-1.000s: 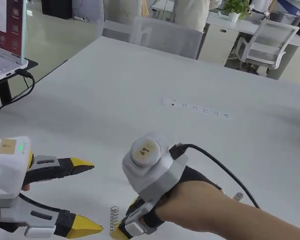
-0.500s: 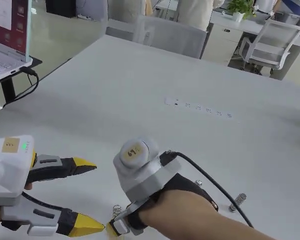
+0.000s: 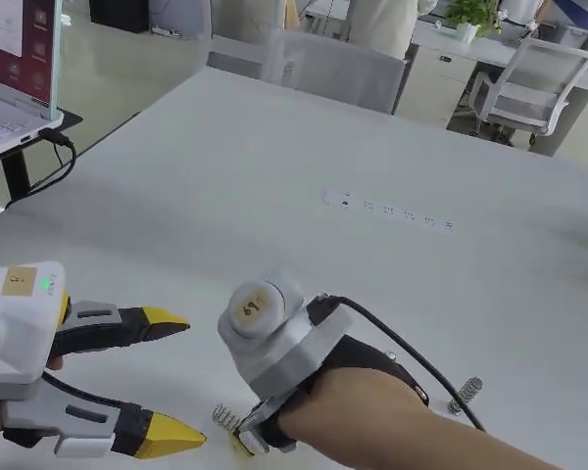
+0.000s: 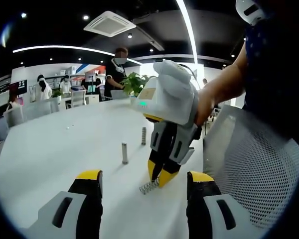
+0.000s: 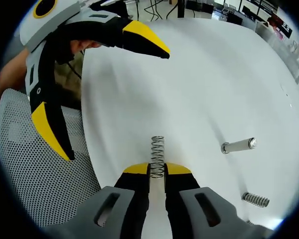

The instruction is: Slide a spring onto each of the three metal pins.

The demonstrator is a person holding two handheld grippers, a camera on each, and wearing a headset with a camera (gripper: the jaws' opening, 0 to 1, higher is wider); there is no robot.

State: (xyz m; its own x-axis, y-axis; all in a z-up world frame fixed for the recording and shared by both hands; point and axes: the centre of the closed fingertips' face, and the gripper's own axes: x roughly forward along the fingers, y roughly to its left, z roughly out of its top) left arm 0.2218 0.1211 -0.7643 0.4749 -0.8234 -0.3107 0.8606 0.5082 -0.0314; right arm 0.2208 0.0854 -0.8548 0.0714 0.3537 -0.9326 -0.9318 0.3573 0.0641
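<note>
Right hand-held gripper [image 5: 158,169] has its jaws pressed together on the near end of a spring [image 5: 158,147], a thin, silvery coil that sticks straight out past the yellow tips, low over the white counter [image 5: 199,89]. Left hand-held gripper [image 3: 183,379] sits just beside it, facing it, jaws spread wide and holding nothing. Its own view adds what the right gripper view cannot: the coil slants down from the right hand-held gripper's tips, its free end at the counter, touching or not I cannot tell. Beyond those tips a bare pin [image 4: 124,153] stands upright, and farther off a second pin [image 4: 144,135] already wears a coil.
</note>
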